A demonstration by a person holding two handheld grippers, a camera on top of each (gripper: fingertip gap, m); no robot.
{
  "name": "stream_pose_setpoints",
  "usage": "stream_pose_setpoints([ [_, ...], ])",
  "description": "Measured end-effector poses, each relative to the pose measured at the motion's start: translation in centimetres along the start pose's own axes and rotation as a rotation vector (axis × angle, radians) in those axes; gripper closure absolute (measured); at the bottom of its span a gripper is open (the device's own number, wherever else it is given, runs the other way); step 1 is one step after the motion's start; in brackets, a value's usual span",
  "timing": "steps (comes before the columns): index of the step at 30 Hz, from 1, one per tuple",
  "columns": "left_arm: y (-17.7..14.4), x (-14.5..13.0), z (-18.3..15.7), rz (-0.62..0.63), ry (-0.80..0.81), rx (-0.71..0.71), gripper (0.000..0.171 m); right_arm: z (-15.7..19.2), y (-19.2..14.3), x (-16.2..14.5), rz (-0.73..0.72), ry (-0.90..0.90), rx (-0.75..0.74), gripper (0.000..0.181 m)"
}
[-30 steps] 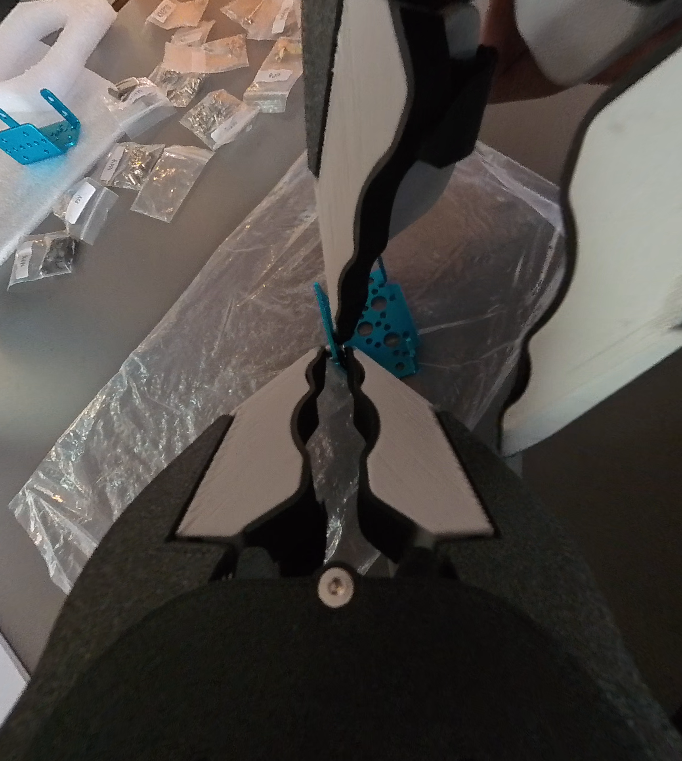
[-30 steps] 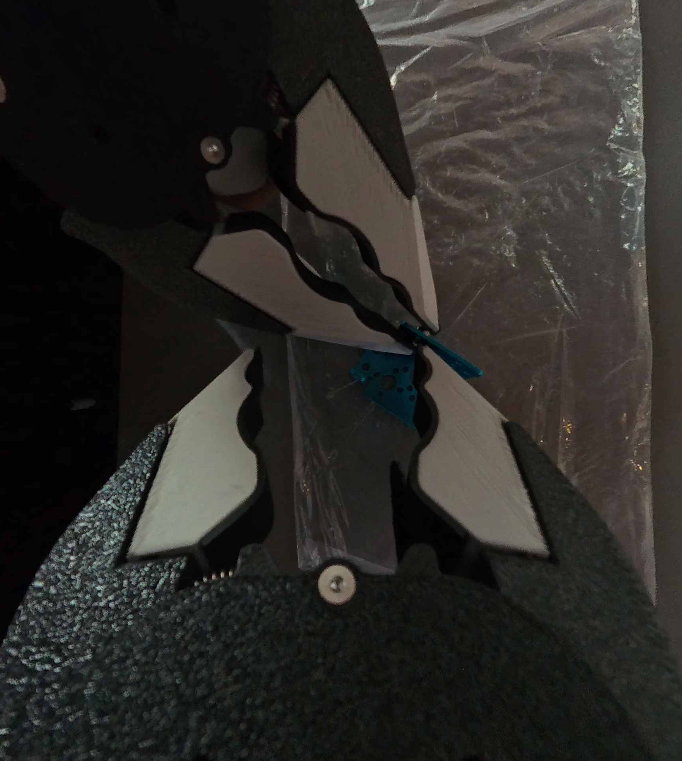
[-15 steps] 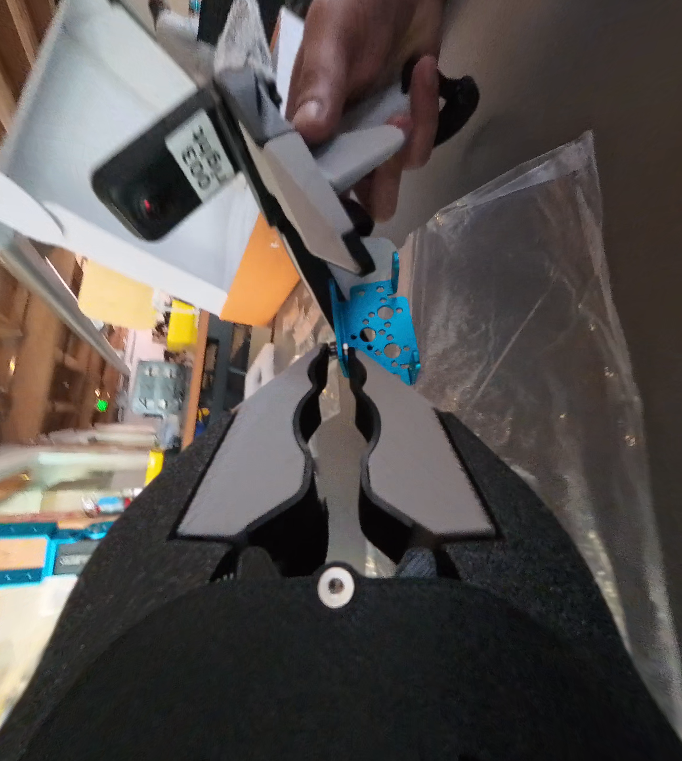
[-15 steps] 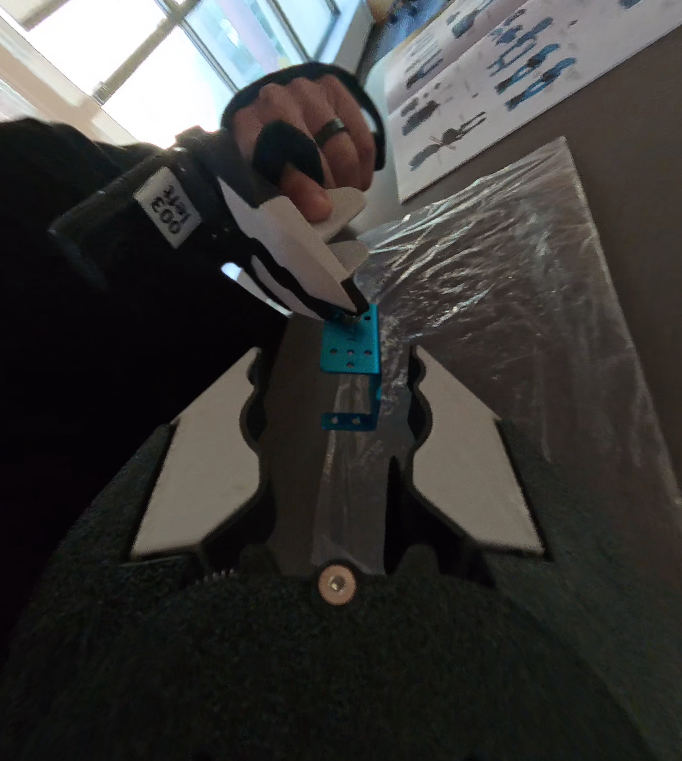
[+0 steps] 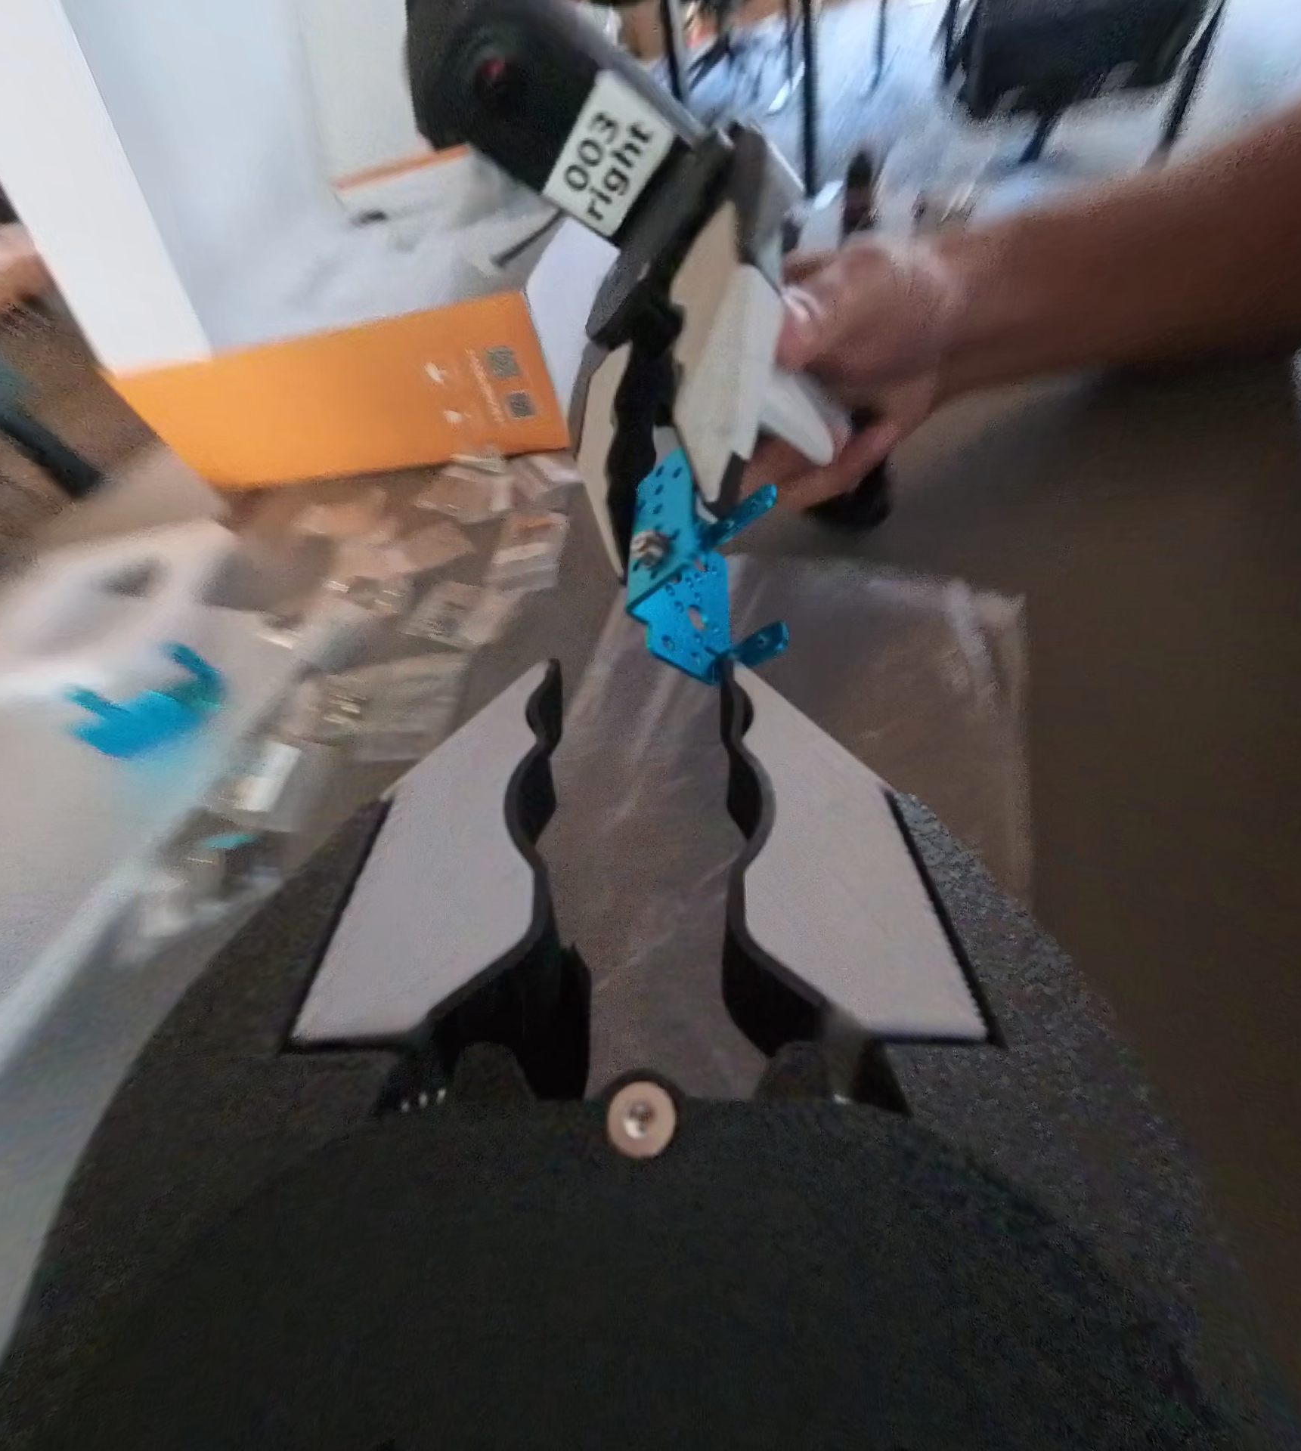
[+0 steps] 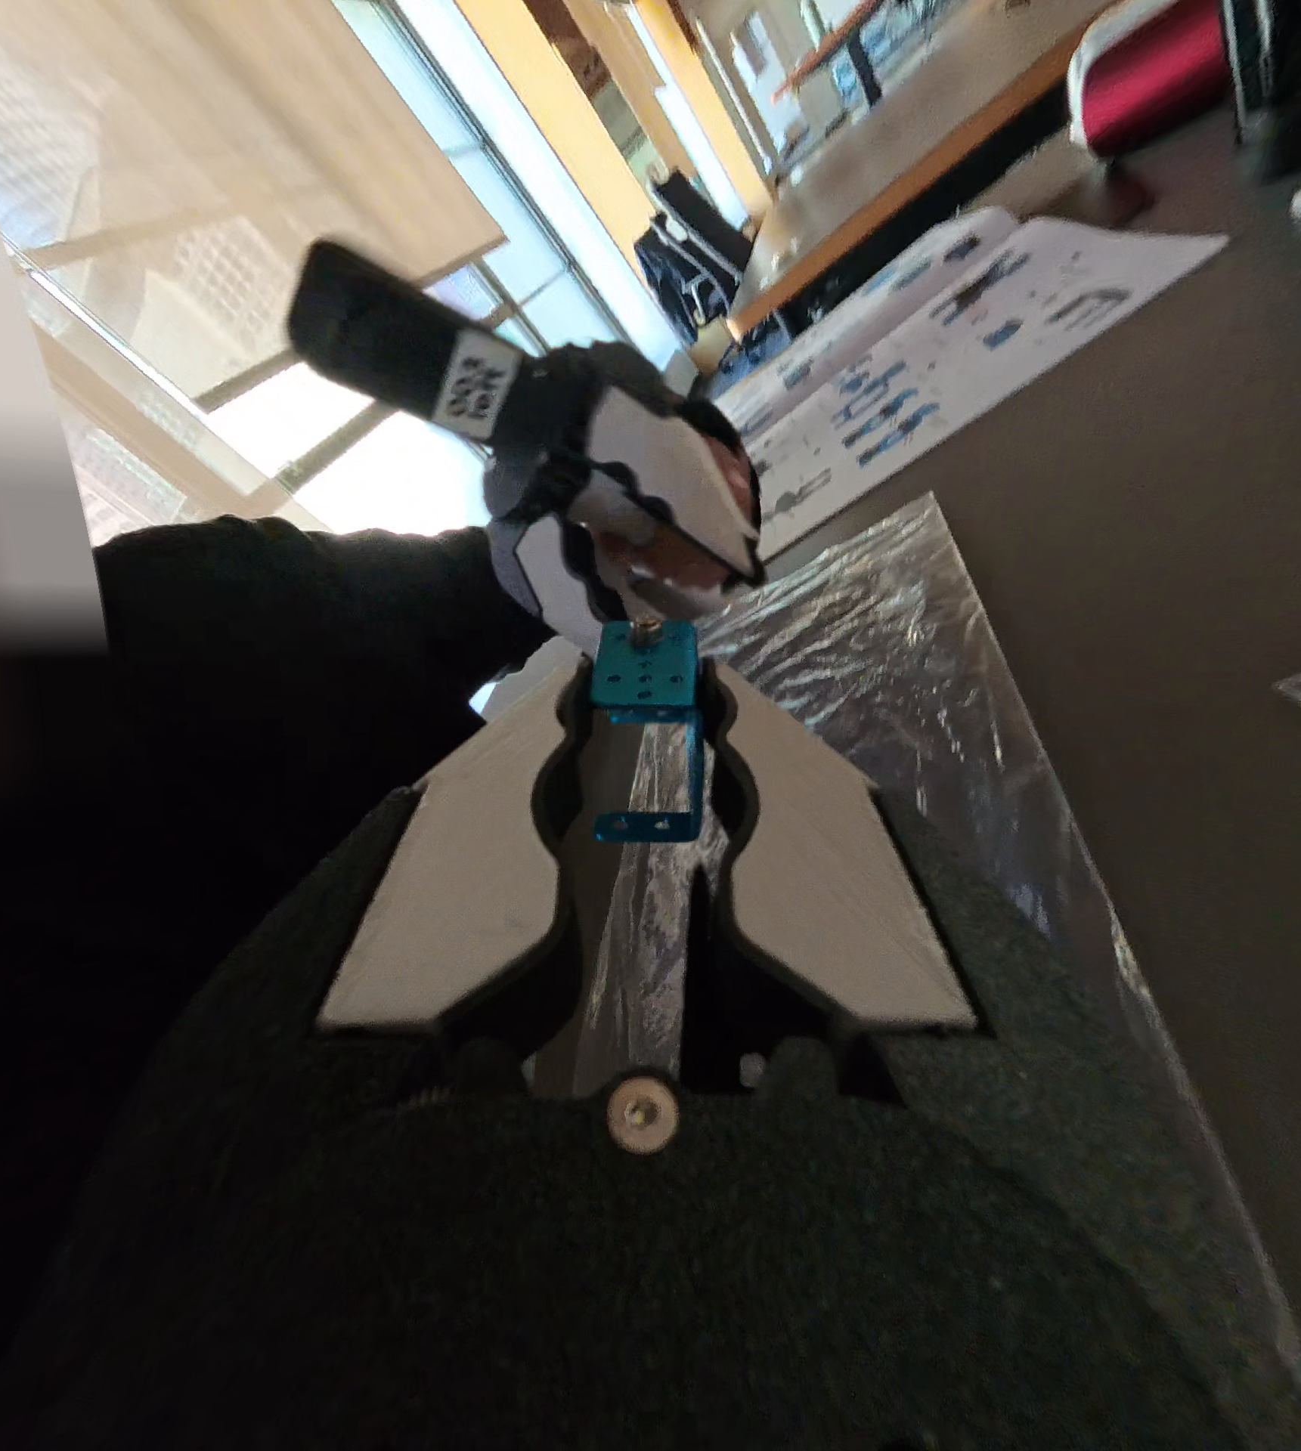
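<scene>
A blue perforated U-shaped metal bracket point(image 6: 643, 679) with a small silver screw point(image 6: 645, 630) at its top is held in the air above a clear plastic bag. My right gripper point(image 6: 645, 671) is shut on the bracket, one finger on each side. In the left wrist view the bracket point(image 5: 682, 604) hangs from the right gripper point(image 5: 670, 526), held by a hand. My left gripper point(image 5: 639, 675) is open just below the bracket, its right fingertip close to the lower corner. In the right wrist view the left gripper point(image 6: 674, 597) is open just beyond the screw.
A clear plastic bag point(image 5: 867, 667) lies flat on the grey-brown table point(image 5: 1181, 707). At the left are an orange box point(image 5: 333, 408), several small bags of hardware point(image 5: 427, 565) and another blue bracket point(image 5: 144, 707) on white foam. A printed sheet point(image 6: 945, 377) lies farther off. The grippers are tip to tip, or close to it.
My left gripper has opened and let go of the bracket's edge. My right gripper has closed on the bracket. Both grippers have swung round and risen from the table.
</scene>
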State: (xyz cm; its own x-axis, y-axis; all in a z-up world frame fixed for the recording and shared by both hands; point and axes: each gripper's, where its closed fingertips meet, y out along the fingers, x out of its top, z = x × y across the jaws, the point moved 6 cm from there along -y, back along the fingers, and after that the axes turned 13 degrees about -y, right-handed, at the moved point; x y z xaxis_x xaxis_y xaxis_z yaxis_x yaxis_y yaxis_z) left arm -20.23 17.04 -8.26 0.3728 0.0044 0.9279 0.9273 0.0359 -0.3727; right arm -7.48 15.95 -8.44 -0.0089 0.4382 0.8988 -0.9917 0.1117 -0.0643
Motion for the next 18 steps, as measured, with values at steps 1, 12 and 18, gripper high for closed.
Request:
stream_pose_setpoints([
  [1,0.0,0.0,0.3,-0.012,-0.130,-0.068,0.130,0.3,0.1,0.3,-0.016,-0.054,-0.011,0.156],
  [12,-0.5,1.2,-0.5,-0.181,-0.460,-0.436,0.144,2.6,2.0,1.4,-0.020,-0.408,-0.119,0.155],
  [18,-0.2,0.2,-0.7,-0.157,-0.292,-0.356,0.147,2.3,2.2,0.1,0.063,-0.444,-0.124,0.155],
])
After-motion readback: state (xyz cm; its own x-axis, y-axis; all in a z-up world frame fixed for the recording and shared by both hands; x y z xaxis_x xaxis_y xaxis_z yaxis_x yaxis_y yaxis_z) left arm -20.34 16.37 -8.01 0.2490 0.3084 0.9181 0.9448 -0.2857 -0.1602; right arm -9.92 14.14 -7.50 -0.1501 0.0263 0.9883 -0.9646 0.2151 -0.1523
